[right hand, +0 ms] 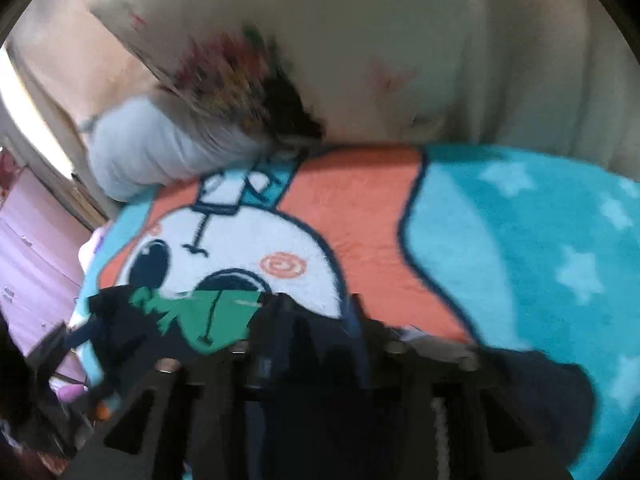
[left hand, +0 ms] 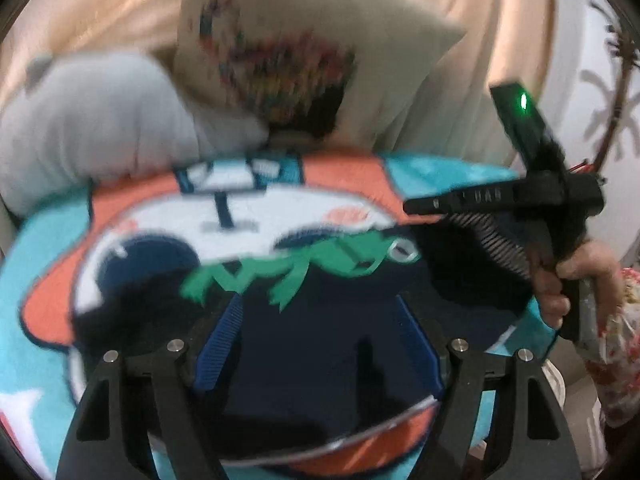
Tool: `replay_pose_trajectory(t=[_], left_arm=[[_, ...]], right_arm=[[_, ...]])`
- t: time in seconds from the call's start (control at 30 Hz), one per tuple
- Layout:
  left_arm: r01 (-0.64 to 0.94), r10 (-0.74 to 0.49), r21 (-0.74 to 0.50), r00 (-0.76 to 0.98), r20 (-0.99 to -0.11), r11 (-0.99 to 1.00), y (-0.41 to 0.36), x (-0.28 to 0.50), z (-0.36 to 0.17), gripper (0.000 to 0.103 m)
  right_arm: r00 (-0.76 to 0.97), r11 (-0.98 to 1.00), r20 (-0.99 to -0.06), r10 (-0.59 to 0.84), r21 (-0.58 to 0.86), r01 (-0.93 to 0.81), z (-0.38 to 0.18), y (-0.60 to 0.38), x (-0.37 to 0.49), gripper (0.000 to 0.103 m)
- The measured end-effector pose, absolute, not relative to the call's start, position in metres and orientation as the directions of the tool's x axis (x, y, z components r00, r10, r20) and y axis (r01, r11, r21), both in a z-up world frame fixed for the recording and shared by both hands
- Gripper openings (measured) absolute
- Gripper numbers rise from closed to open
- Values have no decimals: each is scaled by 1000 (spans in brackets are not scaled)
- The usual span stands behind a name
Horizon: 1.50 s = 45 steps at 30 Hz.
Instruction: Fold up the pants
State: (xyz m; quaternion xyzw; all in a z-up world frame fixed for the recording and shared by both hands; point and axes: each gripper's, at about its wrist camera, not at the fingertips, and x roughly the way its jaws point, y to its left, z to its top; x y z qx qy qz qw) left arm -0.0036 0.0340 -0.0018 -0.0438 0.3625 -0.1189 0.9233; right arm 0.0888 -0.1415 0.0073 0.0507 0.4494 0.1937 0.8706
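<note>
While both views are smeared with motion blur, I can still make out the dark navy pants (left hand: pixel 304 336) with the green print (left hand: pixel 296 268) lying on the cartoon blanket (right hand: pixel 520 248), right under both my grippers. My left gripper (left hand: pixel 316 344) has its blue fingers (left hand: pixel 218 344) spread wide with navy cloth between them, but I honestly can't tell if it's pinching anything. My right gripper (left hand: pixel 424 205) reaches in from the side over the pants; in its own view the jaws are a dark blur against the fabric, so no call on its grip either.

Further back, a grey pillow (left hand: pixel 100 128) and a patterned cushion (left hand: pixel 288 52) lean on the curtain (left hand: pixel 460 20).

My worry: dark cloth on dark tooling, so I could grab one layer instead of two and drag the fold crooked, or bunch the fluffy blanket along with it.
</note>
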Motion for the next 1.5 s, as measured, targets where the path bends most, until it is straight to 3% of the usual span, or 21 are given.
replay_pose_trajectory(t=[0.1,0.2,0.4,0.47,0.53,0.77,0.9,0.93,1.03,1.17,1.2,1.23,1.27,1.5], left_arm=[[157,-246,-190,657,-713,969,33,6,-27,76],[168,-219,-142,685,-695,976,28,-2,-32,76],[161,-162,-65,715,-680,985,17,-7,-39,81],[160,-166,-71,718,-676,985,18,-7,-39,81],[162,-179,-89,715,-676,983,21,-6,-39,82],[161,-178,-88,719,-672,983,20,-7,-41,82],[163,-182,-92,719,-671,982,21,-7,-41,82],[163,-183,-93,719,-670,982,21,-7,-40,82],[161,-185,-99,719,-669,982,21,-7,-40,82],[159,-186,-102,719,-670,982,22,-7,-40,82],[159,-187,-103,719,-670,982,22,-7,-40,82],[158,-187,-104,719,-670,982,22,-7,-41,82],[158,-187,-105,718,-670,982,23,-7,-41,82],[148,-174,-96,722,-670,984,21,-7,-42,83]], right_arm=[[477,918,-790,386,279,-281,-9,-130,102,19],[440,904,-802,403,273,-330,-14,-123,94,23],[492,921,-838,236,31,-388,-20,-88,89,26],[491,902,-846,206,-30,-430,-19,-75,86,3],[494,903,-850,180,-57,-427,-16,-69,87,2],[527,945,-827,196,17,-325,0,-82,123,1],[506,932,-810,297,131,-338,5,-90,127,2],[508,924,-800,319,143,-355,11,-93,119,8],[499,893,-788,361,137,-429,23,-95,93,48],[477,863,-837,269,-11,-506,3,-73,78,49],[460,855,-855,240,-38,-517,-8,-68,79,44],[453,851,-863,223,-55,-523,-14,-67,78,20],[471,849,-855,215,-75,-523,-15,-67,77,5],[512,902,-827,233,-13,-432,1,-81,96,0]])
